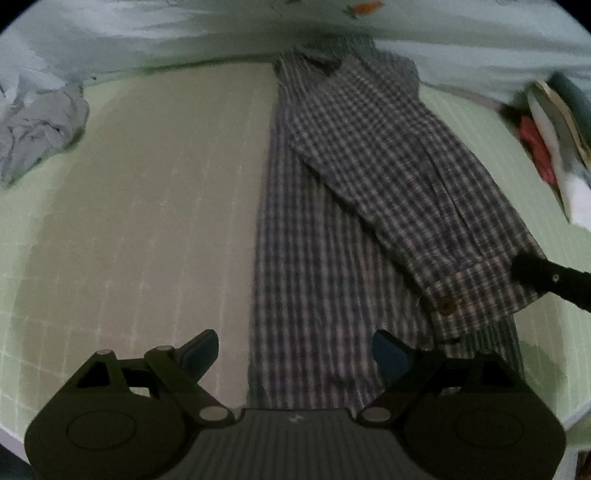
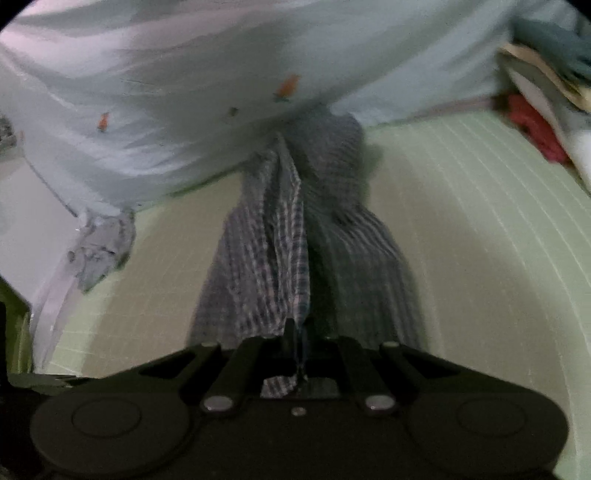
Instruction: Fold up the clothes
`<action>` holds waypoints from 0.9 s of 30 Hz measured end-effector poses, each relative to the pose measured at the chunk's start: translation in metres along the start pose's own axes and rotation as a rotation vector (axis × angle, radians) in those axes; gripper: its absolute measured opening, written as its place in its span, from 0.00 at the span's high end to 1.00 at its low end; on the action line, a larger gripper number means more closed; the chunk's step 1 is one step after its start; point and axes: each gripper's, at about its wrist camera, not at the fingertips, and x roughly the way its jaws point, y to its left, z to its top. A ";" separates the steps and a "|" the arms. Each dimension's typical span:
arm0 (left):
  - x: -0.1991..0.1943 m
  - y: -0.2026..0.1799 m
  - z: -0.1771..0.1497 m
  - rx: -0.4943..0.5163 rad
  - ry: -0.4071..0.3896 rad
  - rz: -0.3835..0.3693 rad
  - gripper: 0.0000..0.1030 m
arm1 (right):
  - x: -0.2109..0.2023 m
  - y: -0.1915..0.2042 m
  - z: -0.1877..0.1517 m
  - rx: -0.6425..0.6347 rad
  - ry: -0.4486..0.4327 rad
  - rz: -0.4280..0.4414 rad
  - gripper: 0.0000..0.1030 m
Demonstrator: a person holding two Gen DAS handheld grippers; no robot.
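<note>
- Plaid shirt (image 1: 332,229) lies lengthwise on the green gridded bench (image 1: 147,221), one sleeve folded across it.
- Left gripper (image 1: 295,350): fingers spread wide, empty.
- Right gripper (image 2: 295,343): fingers pinch the shirt's sleeve cuff.

In the left wrist view the shirt (image 1: 332,229) lies on the mat (image 1: 147,221), running from top centre to the bottom edge, its sleeve (image 1: 424,206) folded across it toward the lower right; the right gripper (image 1: 546,280) enters at the right edge, at the sleeve's cuff; the left gripper (image 1: 295,354) sits at the bottom, over the shirt's lower end. A crumpled cloth (image 1: 40,129) lies at the upper left of the mat; a pile of items (image 1: 550,140) sits at the upper right, beyond the mat's edge; bedding (image 1: 221,33) runs behind, along the top.
</note>
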 end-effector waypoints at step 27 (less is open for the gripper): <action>0.000 0.003 -0.060 0.001 0.097 0.060 0.12 | -0.011 -0.021 -0.073 -0.056 0.156 -0.225 0.47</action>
